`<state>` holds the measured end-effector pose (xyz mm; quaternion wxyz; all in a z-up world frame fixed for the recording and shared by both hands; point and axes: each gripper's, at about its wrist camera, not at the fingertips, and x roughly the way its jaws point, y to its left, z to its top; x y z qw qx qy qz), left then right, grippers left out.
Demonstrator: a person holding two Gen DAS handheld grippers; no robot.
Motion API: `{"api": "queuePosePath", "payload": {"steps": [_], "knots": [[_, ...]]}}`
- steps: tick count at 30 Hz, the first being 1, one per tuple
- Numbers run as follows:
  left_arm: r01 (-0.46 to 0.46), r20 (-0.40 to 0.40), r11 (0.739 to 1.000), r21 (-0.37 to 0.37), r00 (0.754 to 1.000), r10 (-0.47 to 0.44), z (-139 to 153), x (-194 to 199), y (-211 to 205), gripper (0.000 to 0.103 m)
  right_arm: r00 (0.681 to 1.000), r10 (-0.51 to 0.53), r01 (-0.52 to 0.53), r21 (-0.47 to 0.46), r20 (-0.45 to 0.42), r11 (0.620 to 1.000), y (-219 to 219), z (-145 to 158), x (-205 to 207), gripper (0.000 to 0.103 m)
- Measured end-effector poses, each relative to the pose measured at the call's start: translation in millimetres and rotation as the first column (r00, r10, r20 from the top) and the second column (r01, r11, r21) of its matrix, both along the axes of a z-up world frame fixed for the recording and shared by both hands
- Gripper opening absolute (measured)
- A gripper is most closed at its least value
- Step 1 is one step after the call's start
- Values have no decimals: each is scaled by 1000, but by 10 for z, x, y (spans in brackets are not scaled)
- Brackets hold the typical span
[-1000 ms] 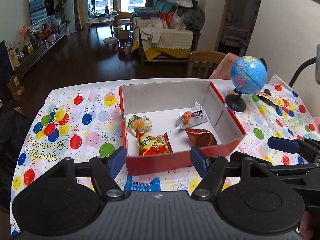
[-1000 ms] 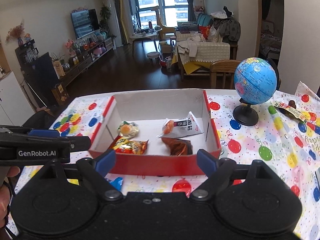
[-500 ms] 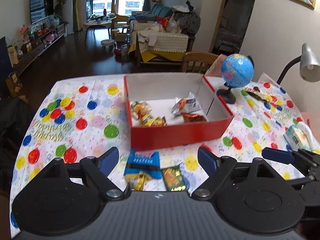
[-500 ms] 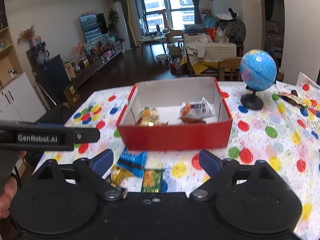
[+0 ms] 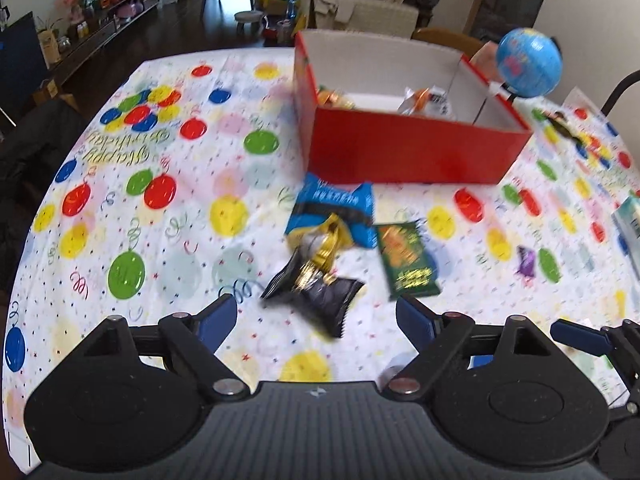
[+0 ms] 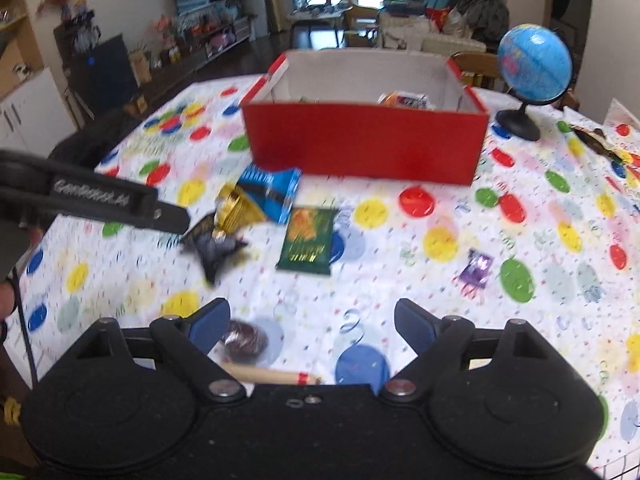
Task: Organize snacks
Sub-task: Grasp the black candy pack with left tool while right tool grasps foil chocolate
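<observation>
A: From the left wrist view, what shows?

B: The left gripper (image 5: 316, 320) hovers over the surface (image 5: 168, 216), jaws spread wide and holding nothing. Just ahead lies a black-and-gold packet (image 5: 316, 284), overlapping a blue packet (image 5: 332, 212); a green packet (image 5: 406, 258) lies just beside them. The red box (image 5: 412, 152) stands behind, with snacks inside. A globe (image 5: 528, 64) stands beyond its right corner.

A: And the right wrist view?

B: The right gripper (image 6: 312, 320) also has its jaws wide apart and empty. A brown wrapped sweet (image 6: 244, 338) sits by its left finger. The green packet (image 6: 310, 240) lies ahead, a purple candy (image 6: 476, 266) well to its right. The left gripper (image 6: 120, 204) reaches in near the black-and-gold packet (image 6: 216, 246).
</observation>
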<state>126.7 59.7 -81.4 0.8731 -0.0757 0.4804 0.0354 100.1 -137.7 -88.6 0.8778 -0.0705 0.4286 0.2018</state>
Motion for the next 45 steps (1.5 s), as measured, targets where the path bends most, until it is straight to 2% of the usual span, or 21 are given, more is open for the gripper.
{"api": "queuePosePath", "payload": {"steps": [7, 13, 18, 24, 27, 30, 35, 37, 38, 41, 45], "knots": [[-4, -81, 1000, -19, 997, 2, -341, 90, 52, 87, 995, 80, -81, -25, -54, 996, 181, -240, -4, 80], [-5, -79, 1000, 7, 997, 6, -460, 238, 51, 87, 986, 132, -135, -31, -103, 990, 310, -405, 58, 76], [60, -112, 997, 40, 992, -56, -586, 436, 14, 87, 978, 165, -172, -44, -124, 984, 418, -495, 117, 73], [175, -153, 983, 55, 974, -165, -738, 575, -67, 87, 970, 198, -209, -64, -141, 976, 503, -575, 171, 70], [198, -160, 978, 74, 970, -184, -782, 610, -98, 87, 966, 214, -226, -77, -142, 971, 544, -610, 180, 66], [188, -163, 979, 78, 971, -173, -804, 638, -87, 87, 964, 222, -236, -86, -146, 968, 563, -644, 189, 56], [159, -169, 984, 84, 975, -144, -828, 673, -69, 86, 964, 231, -245, -101, -133, 964, 578, -660, 185, 49], [151, -164, 985, 85, 977, -136, -819, 667, -64, 78, 963, 237, -250, -98, -127, 963, 575, -652, 175, 35], [148, -161, 986, 76, 978, -134, -811, 664, -59, 73, 964, 236, -248, -104, -120, 963, 574, -647, 167, 34], [114, -155, 990, 84, 983, -100, -780, 649, -48, 68, 967, 224, -236, -101, -117, 966, 541, -640, 169, 34], [70, -142, 996, 59, 988, -61, -735, 610, 26, 63, 976, 190, -200, -94, -112, 975, 472, -609, 174, 33]]}}
